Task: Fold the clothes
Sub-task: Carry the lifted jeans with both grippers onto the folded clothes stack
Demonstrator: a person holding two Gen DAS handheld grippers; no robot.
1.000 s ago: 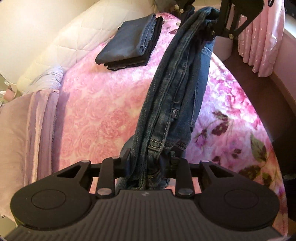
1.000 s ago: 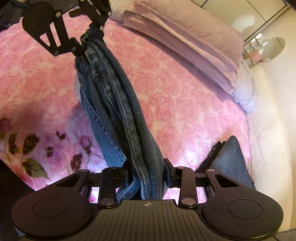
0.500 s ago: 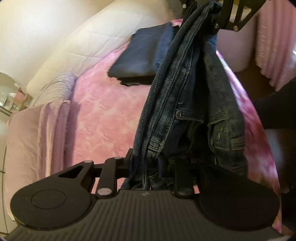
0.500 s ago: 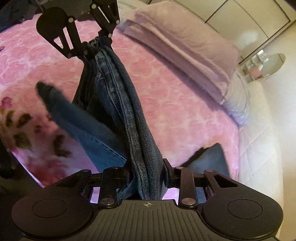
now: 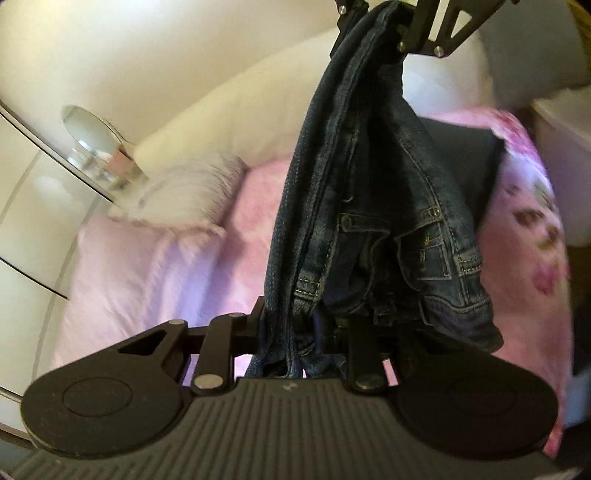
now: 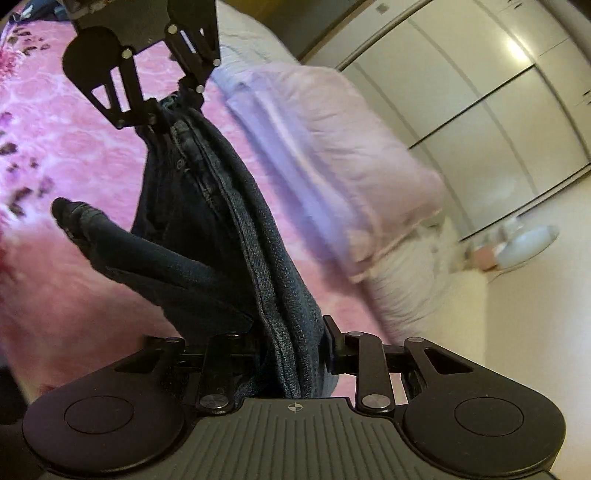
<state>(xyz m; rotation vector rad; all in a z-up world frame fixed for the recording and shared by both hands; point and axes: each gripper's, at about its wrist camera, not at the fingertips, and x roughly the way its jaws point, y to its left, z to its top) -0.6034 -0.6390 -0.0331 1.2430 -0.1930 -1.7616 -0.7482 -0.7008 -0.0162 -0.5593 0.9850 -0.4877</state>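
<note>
A bunched pair of dark blue jeans (image 5: 332,184) hangs stretched between both grippers above the pink floral bedspread (image 5: 517,240). My left gripper (image 5: 291,332) is shut on one end, near the waistband with its rivets and pocket. My right gripper (image 5: 373,22) grips the other end at the top of the left wrist view. In the right wrist view, my right gripper (image 6: 291,343) is shut on the jeans (image 6: 229,221), and my left gripper (image 6: 173,107) clamps the far end. A loose part of the jeans sticks out to the left, off the bed.
A pile of folded dark clothes (image 5: 461,155) lies on the bed behind the jeans. Pale pink pillows (image 6: 332,147) and a white quilted cover (image 5: 258,110) lie at the bed's head. White wardrobe doors (image 6: 480,92) and a small round table (image 6: 524,243) stand beyond.
Both grippers have risen and swung sideways with the jeans held between them. The jeans have lifted off the bedspread, and a loose part has swung out. The views now face the pillows and wardrobe.
</note>
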